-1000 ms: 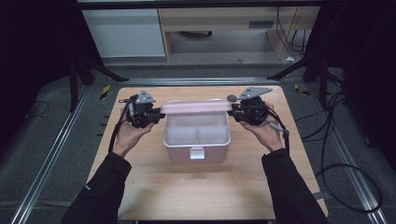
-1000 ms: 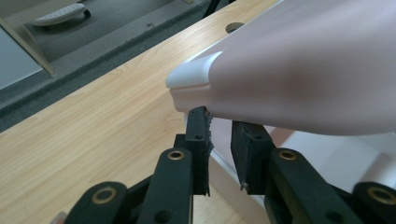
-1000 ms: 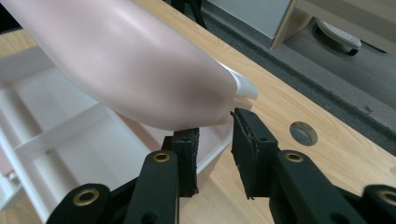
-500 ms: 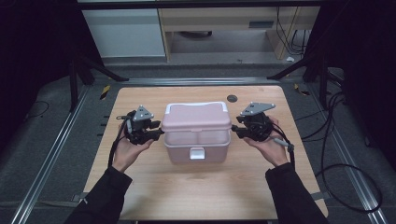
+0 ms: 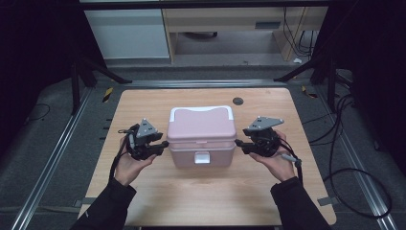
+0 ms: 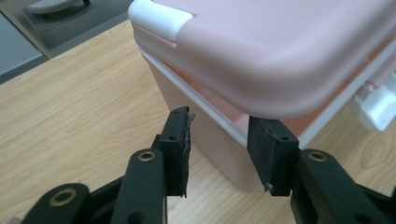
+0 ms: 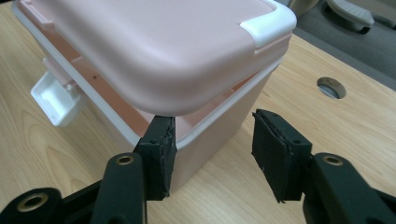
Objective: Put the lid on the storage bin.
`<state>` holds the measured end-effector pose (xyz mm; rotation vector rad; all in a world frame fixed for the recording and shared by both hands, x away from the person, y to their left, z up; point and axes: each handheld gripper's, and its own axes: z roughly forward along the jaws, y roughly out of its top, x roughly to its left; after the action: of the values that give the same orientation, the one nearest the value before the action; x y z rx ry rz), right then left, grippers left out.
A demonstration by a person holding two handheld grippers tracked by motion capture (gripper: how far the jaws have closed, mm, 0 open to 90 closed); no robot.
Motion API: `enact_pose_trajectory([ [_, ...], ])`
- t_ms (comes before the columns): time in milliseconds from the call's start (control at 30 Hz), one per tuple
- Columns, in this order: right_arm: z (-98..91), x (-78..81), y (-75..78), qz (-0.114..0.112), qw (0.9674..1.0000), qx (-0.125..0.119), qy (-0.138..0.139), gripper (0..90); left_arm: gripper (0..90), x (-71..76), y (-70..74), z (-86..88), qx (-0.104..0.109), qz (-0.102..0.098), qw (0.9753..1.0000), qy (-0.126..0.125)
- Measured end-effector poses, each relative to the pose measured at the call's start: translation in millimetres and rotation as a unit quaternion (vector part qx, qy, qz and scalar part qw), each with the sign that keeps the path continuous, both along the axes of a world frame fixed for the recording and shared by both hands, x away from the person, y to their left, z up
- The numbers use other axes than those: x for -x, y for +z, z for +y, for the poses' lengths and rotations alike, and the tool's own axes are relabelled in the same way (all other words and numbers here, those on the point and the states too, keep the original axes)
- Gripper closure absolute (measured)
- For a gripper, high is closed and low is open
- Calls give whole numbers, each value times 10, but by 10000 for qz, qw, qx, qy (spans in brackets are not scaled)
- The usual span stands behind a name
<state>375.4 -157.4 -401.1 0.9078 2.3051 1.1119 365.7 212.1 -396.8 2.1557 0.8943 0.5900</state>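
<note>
Box [image 5: 201,136] sits mid-table [image 5: 143,100], lid [image 5: 201,125] on top of it, latch [image 5: 201,158] on the side facing me. My left gripper [image 5: 163,143] is just off the box's left wall, my right gripper [image 5: 238,143] just off its right wall. Cable hole [image 5: 238,101] is behind the box, toward the right.

No writing, label, brand, number or sign can be read anywhere in these pictures.
</note>
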Motion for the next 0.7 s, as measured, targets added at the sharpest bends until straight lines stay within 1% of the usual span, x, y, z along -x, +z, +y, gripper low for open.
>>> enact_pose_trajectory([
  [67, 2, 25, -7, -15, 10000, 50, -6, 486, 586, 41, -12, -8, 24, 8, 10000, -13],
  [133, -3, 47, -21, 12, 10000, 45, 8, 473, 583, 55, -11, -5, -31, 36, 10000, -17],
  [200, -22, 97, -38, 6, 10000, 21, 18, 467, 582, 71, -25, -1, -42, 58, 10000, -12],
  [300, -67, 140, -43, 9, 10000, -8, -16, 462, 582, 103, -70, 14, -135, 156, 9998, 1],
  [333, -83, 142, -41, 35, 10000, -25, -40, 458, 580, 114, -85, 24, -132, 198, 9997, 5],
  [367, -90, 141, -42, 29, 10000, -40, -56, 455, 577, 124, -95, 41, -141, 212, 9997, 22],
  [467, -113, 145, -56, 29, 10000, -11, -67, 438, 565, 137, -89, 119, -84, 231, 9996, 108],
  [500, -128, 146, -65, 21, 10000, 11, -89, 428, 563, 135, -88, 139, -72, 213, 9996, 140],
  [567, -175, 146, -92, 36, 9998, 32, -178, 406, 561, 111, -99, 194, -27, 258, 9994, 232],
  [633, -233, 142, -130, 52, 9996, 55, -269, 365, 556, 89, -121, 233, -48, 279, 9991, 303],
  [700, -321, 136, -193, 85, 9990, 80, -422, 331, 547, 49, -167, 282, -66, 325, 9987, 395],
])
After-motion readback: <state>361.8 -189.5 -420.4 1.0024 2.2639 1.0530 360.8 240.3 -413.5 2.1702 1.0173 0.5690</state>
